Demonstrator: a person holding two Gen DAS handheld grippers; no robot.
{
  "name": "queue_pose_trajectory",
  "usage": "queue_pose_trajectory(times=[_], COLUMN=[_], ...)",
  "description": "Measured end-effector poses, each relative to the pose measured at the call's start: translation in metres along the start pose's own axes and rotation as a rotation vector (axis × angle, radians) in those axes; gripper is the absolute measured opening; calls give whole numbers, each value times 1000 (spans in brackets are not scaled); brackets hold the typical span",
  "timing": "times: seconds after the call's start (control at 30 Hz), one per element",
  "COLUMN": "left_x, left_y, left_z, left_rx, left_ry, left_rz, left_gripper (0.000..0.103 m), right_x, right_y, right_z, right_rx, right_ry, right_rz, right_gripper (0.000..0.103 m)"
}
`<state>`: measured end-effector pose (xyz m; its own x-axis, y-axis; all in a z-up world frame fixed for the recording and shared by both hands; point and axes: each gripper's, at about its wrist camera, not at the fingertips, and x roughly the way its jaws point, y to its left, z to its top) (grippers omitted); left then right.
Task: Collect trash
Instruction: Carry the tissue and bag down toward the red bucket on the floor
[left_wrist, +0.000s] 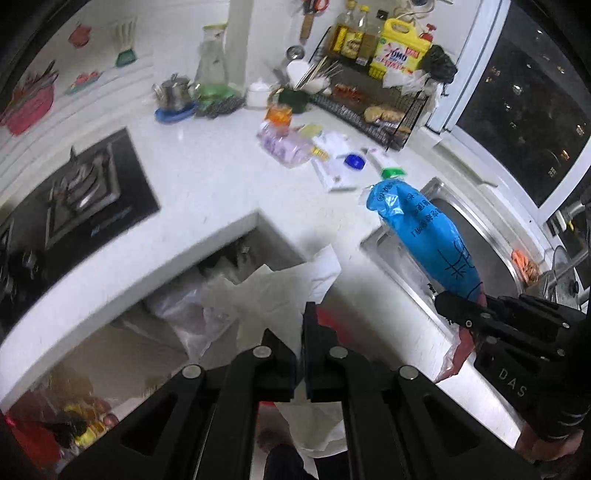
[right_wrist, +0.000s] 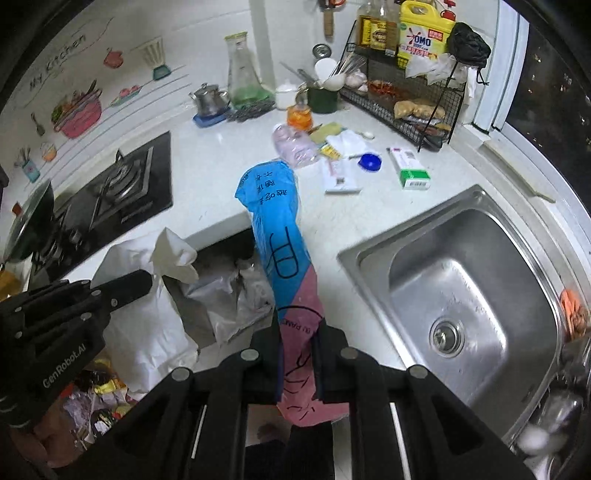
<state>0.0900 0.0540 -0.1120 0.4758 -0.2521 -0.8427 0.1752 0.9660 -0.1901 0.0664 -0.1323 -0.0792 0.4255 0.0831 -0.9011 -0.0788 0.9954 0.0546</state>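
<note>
My left gripper (left_wrist: 303, 332) is shut on a crumpled white paper (left_wrist: 284, 288) and holds it over the gap below the counter corner; the paper also shows in the right wrist view (right_wrist: 147, 295). My right gripper (right_wrist: 297, 332) is shut on a blue and pink plastic bag (right_wrist: 277, 221) that stands up stiffly above the counter edge; the bag also shows in the left wrist view (left_wrist: 424, 236). More trash lies on the white counter: a pale purple wrapper (right_wrist: 293, 147), a blue cap (right_wrist: 370, 161), a white and green box (right_wrist: 410, 170) and flat white packets (right_wrist: 338, 175).
A steel sink (right_wrist: 461, 295) is at the right, a black gas hob (right_wrist: 122, 188) at the left. A wire rack (right_wrist: 406, 96) with bottles, a kettle (right_wrist: 208, 99) and a glass flask (right_wrist: 243, 77) stand at the back. Plastic bags (right_wrist: 229, 295) fill the gap below the counter.
</note>
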Motion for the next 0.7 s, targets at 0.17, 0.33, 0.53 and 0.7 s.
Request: queue_pose_trajectory(times=[0.17, 0.33, 0.53, 0.7], left_x=[12, 35, 82, 142], left_y=[25, 43, 61, 73], left_z=[-38, -70, -100, -123], left_rx=[-68, -104, -135, -158], left_ry=[80, 181, 288, 354], left_rz=[-13, 1, -29, -42], left_gripper=[2, 2, 2, 2], right_x=[17, 49, 93, 152], right_y=[21, 34, 35, 33], right_z=[-28, -49, -62, -76], right_rx=[-3, -23, -46, -66], right_ry=[79, 183, 261, 310], right_rz=[11, 26, 24, 9], right_gripper=[11, 11, 11, 11])
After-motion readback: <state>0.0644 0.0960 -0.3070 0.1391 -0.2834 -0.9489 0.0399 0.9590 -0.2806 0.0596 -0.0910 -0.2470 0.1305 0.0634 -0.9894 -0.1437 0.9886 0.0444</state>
